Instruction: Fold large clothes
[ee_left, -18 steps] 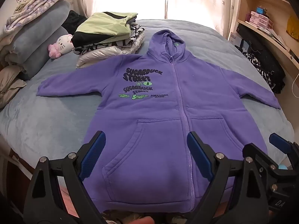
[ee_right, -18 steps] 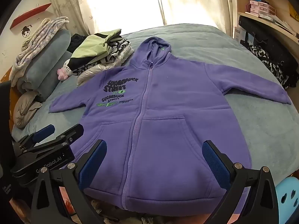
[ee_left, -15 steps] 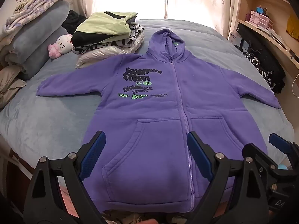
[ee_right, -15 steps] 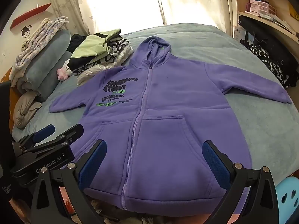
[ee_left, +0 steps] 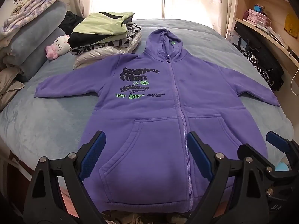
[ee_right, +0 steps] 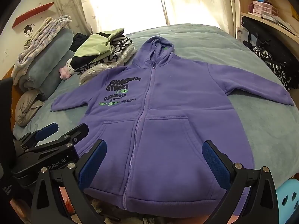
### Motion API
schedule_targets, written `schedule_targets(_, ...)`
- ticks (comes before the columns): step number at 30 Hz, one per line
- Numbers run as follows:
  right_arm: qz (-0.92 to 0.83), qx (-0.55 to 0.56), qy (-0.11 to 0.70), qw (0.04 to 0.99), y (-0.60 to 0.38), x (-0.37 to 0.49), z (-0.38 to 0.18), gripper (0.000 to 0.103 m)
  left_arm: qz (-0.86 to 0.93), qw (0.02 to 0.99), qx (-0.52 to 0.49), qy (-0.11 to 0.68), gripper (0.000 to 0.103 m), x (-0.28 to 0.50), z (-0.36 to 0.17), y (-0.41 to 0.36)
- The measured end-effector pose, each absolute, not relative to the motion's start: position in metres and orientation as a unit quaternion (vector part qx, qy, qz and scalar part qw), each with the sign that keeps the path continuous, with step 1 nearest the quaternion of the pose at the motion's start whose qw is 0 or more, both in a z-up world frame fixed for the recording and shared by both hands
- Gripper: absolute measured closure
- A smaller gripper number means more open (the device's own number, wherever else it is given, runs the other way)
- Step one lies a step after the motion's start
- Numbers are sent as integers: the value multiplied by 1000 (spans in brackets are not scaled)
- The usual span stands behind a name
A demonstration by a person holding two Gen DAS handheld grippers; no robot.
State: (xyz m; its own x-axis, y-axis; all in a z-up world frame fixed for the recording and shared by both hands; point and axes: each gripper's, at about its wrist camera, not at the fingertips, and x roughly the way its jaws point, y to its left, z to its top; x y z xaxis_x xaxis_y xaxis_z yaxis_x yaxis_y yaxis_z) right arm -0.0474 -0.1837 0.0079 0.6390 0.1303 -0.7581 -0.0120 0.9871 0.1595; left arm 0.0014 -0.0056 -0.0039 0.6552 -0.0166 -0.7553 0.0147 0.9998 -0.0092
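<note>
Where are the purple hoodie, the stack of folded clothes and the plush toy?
purple hoodie (ee_left: 160,112), left wrist view, chest beside the zip.
stack of folded clothes (ee_left: 101,28), left wrist view, green top layer.
plush toy (ee_left: 60,43), left wrist view, white face.

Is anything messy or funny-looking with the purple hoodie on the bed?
Nothing stands out. The purple hoodie lies flat and face up on the bed, zipped shut, sleeves spread to both sides, hood at the top. It is simply not folded yet.
</note>
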Motion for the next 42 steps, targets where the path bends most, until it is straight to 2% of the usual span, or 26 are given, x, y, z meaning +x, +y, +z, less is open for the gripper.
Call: schedule_targets(42,45,68,417,905,-184,-53,12,0,-9,907,-2,422,16,1,-9,-8)
